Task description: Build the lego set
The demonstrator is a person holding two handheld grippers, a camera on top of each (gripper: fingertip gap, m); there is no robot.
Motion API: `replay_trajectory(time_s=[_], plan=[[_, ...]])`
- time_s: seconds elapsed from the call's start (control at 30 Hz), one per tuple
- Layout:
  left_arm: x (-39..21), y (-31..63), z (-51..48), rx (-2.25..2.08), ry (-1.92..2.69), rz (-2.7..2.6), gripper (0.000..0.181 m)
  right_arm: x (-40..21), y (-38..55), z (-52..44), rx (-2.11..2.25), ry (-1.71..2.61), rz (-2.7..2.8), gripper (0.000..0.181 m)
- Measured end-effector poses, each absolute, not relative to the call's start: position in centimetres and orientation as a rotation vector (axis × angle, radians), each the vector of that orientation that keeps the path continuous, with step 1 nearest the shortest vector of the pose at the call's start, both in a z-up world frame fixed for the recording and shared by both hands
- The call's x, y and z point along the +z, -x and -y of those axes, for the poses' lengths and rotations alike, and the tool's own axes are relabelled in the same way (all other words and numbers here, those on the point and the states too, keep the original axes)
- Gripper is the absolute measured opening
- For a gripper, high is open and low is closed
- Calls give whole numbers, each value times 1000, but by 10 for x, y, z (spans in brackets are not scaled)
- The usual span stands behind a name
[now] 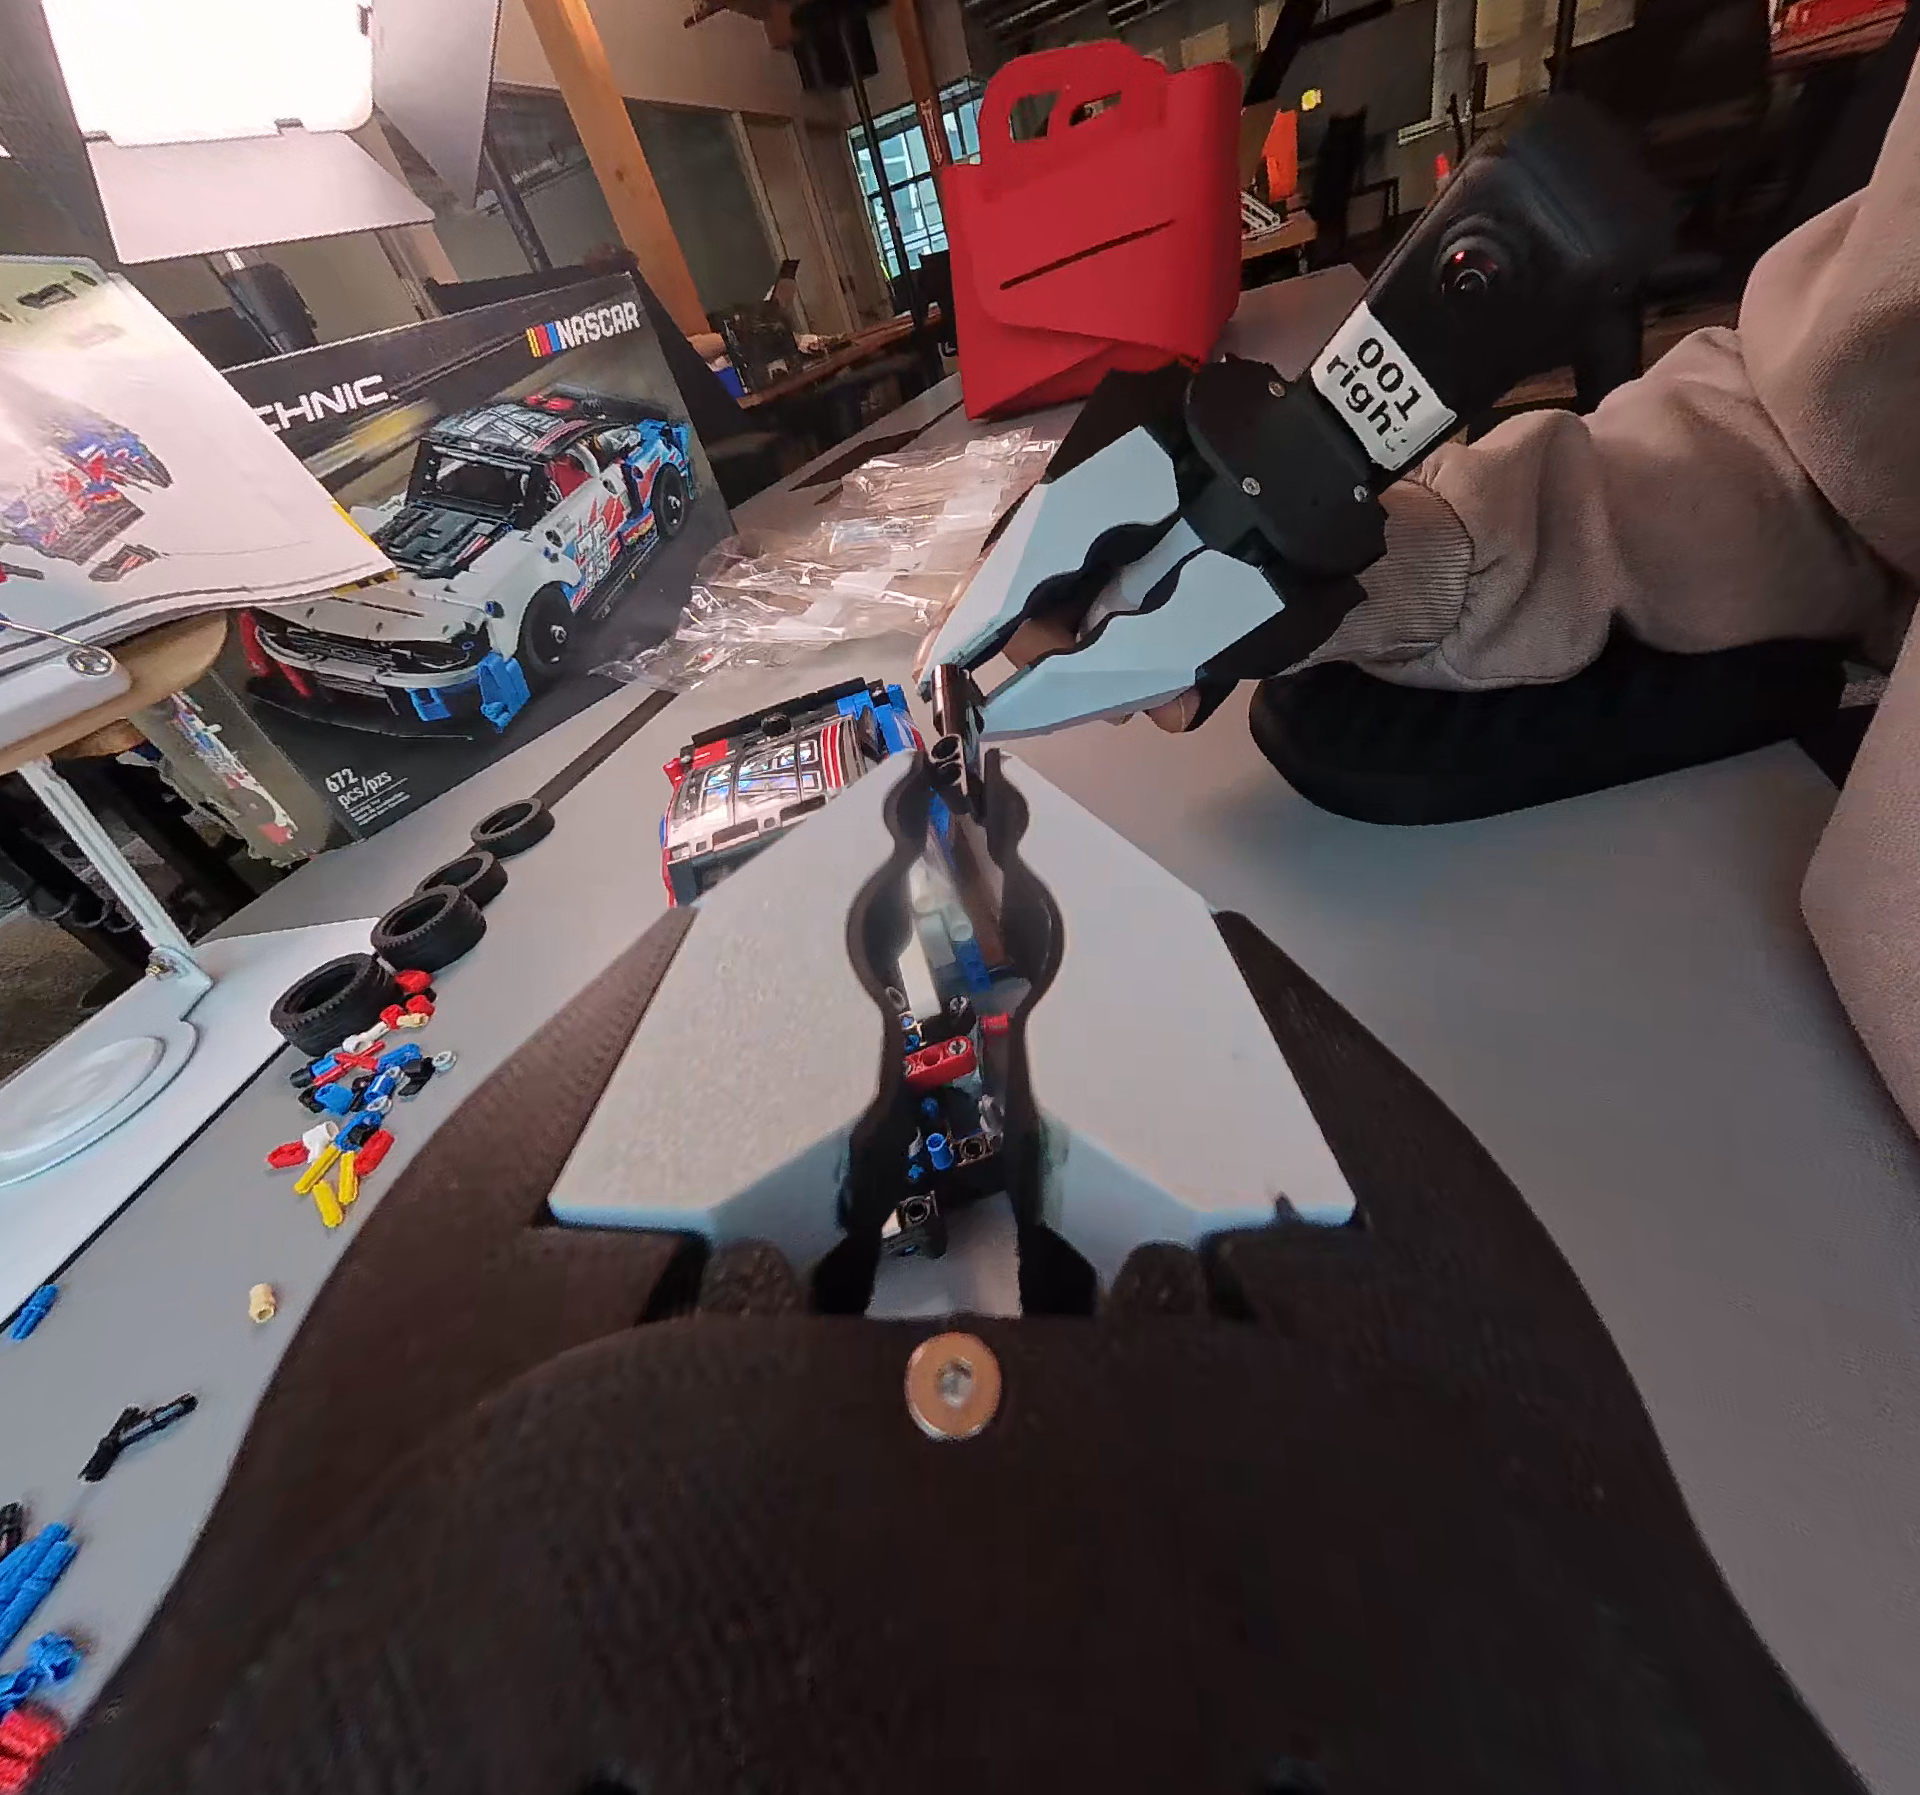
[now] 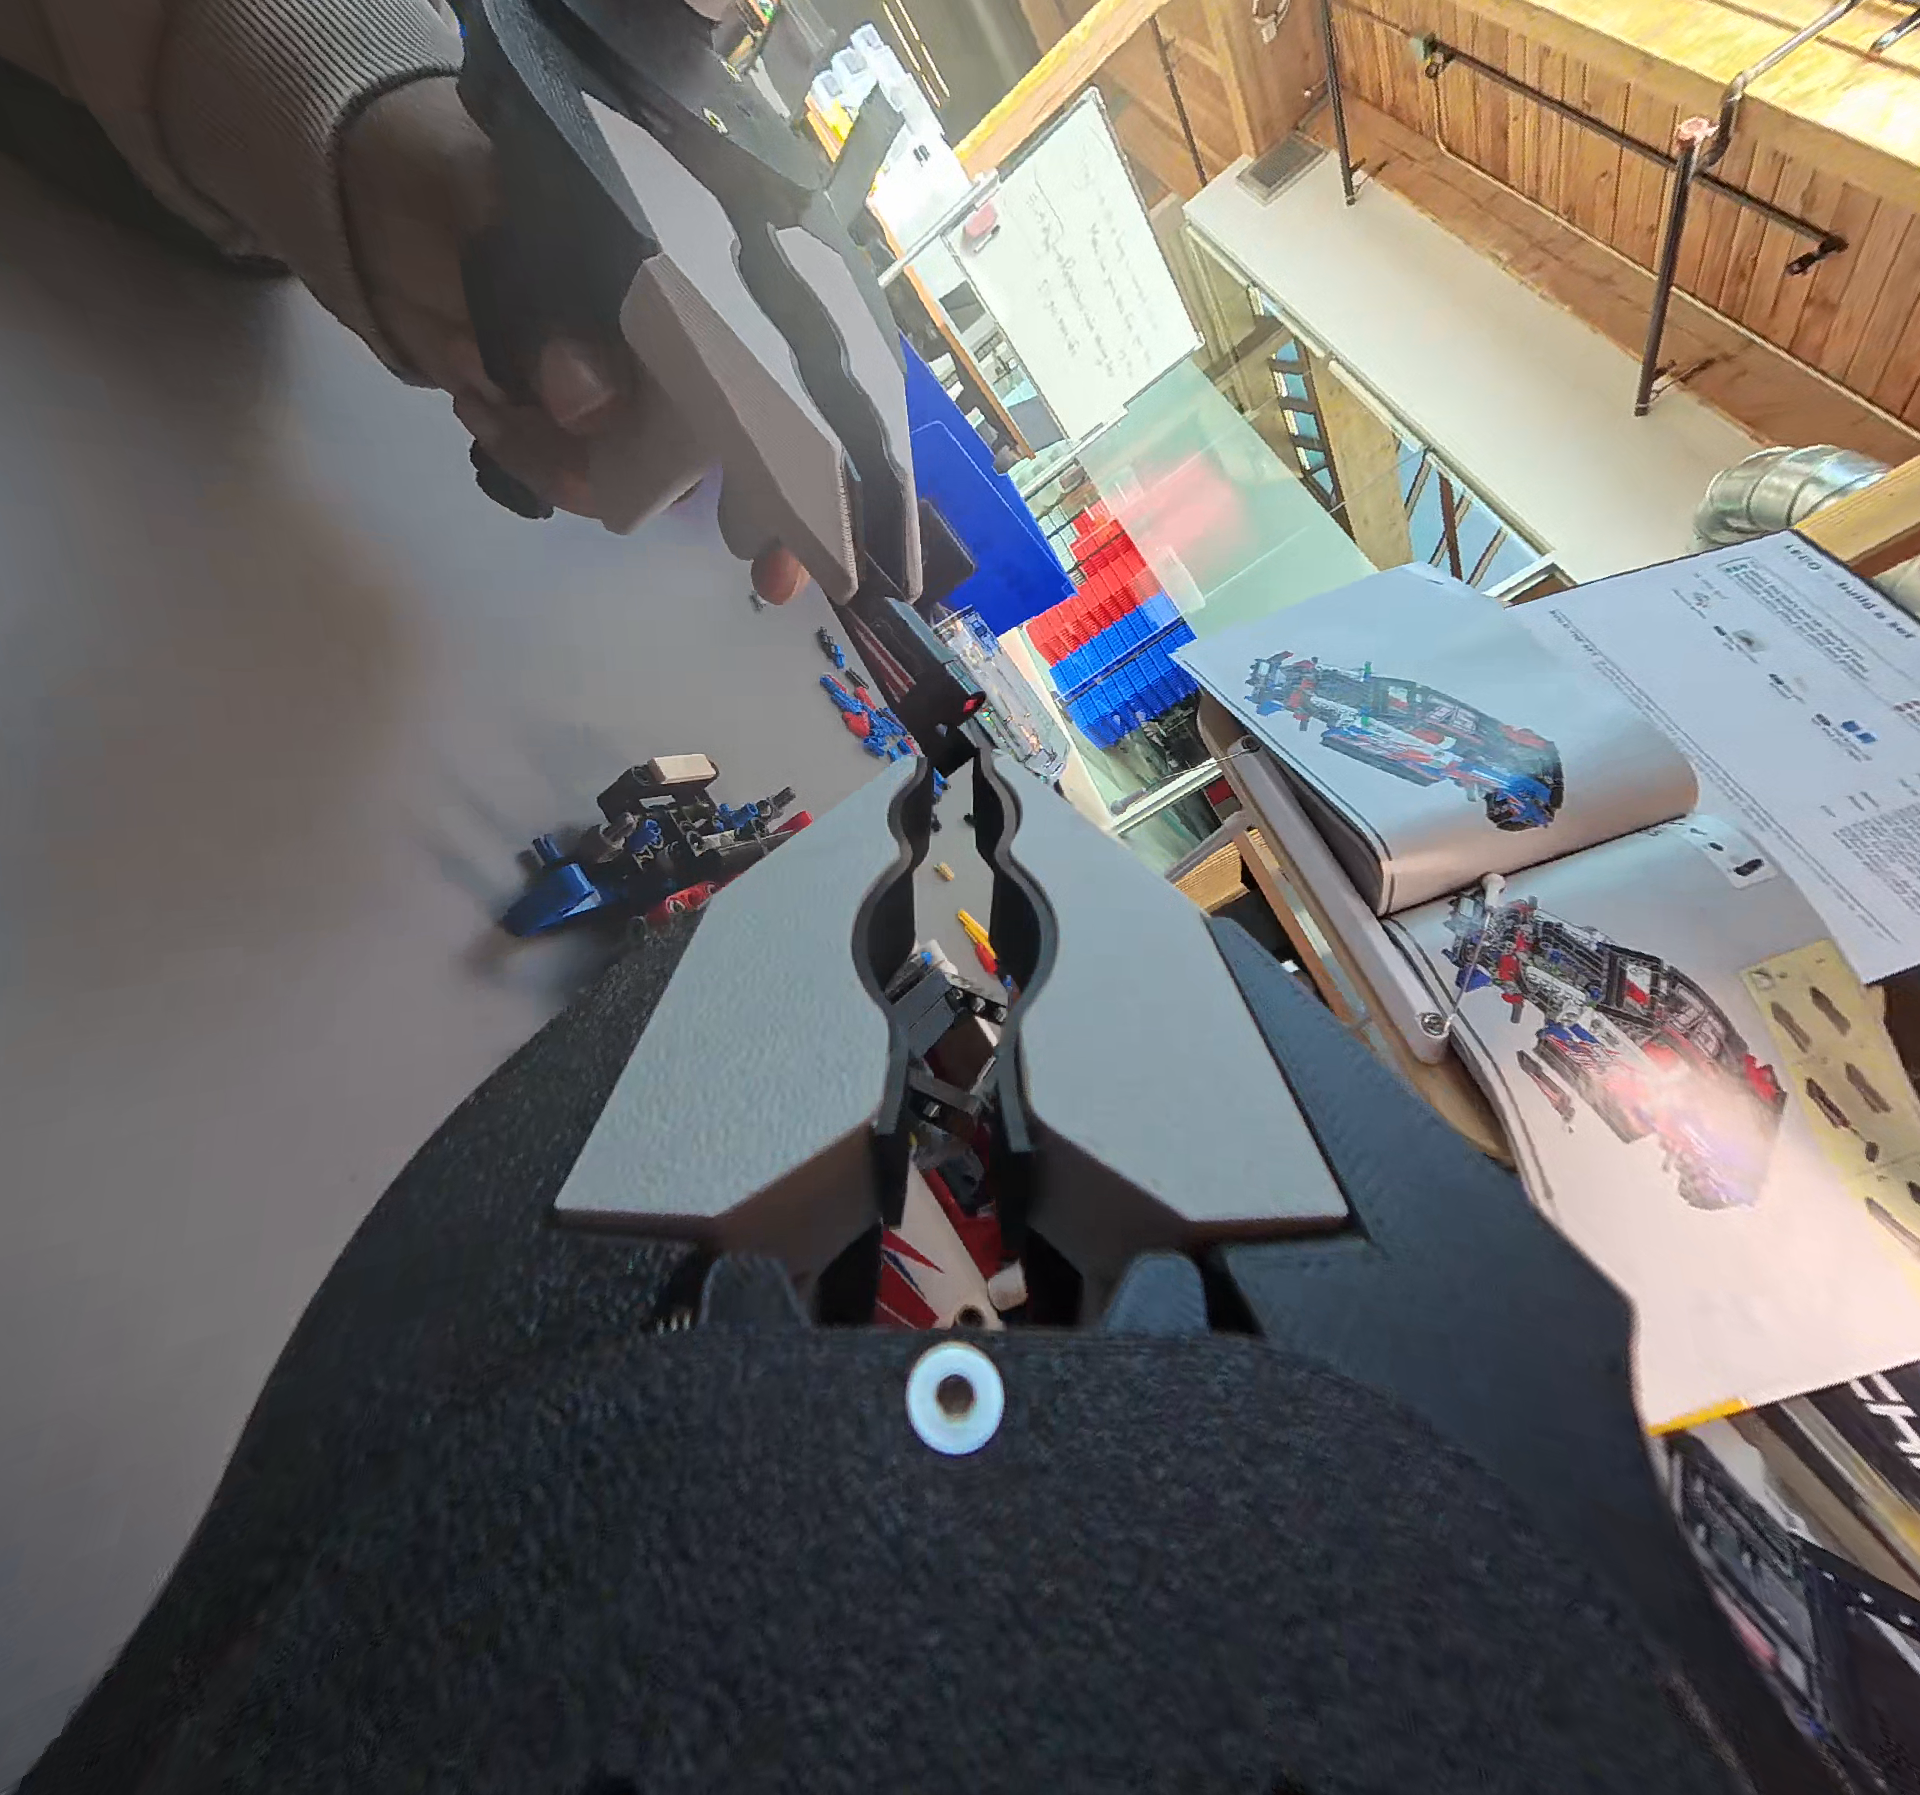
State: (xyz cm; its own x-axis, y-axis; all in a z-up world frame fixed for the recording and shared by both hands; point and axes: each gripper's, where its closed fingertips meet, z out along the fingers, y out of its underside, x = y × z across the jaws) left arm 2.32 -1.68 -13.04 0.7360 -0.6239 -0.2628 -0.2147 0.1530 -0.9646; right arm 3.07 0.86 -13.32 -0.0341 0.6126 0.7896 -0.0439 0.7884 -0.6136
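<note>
You're pinching long black beam (image 1: 961,815) with left gripper (image 1: 954,769), frame centre; right gripper (image 1: 961,696) nipping dark piece (image 1: 948,683) above. Light, stiff, slippery: be gripping mid-length.

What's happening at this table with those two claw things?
A person is building a toy car from plastic bricks, with a handheld claw in each hand. The left claw and the right claw meet tip to tip, both pinched on one long dark piece held above the half-built car. Loose tyres and small coloured pins lie on the grey table, with the set's box and an open instruction booklet nearby.
</note>
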Motion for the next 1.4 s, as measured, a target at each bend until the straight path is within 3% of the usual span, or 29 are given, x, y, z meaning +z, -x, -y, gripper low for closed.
replay_trajectory(time_s=[0.23, 0.5, 0.63, 0.77, 1.13, 1.4], plan=[[-162, -21, 7, -275, 1554, -805, 8, -157, -30, -12, 889, 742, 1630, 0], [-189, -7, -11, -393, 1804, -664, 6, -170, -27, -30, 911, 896, 1633, 0], [-200, -3, -20, -674, 1971, -448, 6, -174, -29, -41, 853, 920, 1676, 0], [-198, 0, -26, -871, 2045, -300, 6, -184, -32, -51, 656, 876, 1855, 15], [-192, 26, -24, -891, 2059, -204, 6, -209, -21, -38, 364, 795, 2104, 14], [-194, 17, -18, -881, 2063, -237, 6, -217, -12, -33, 111, 765, 2167, 3]])
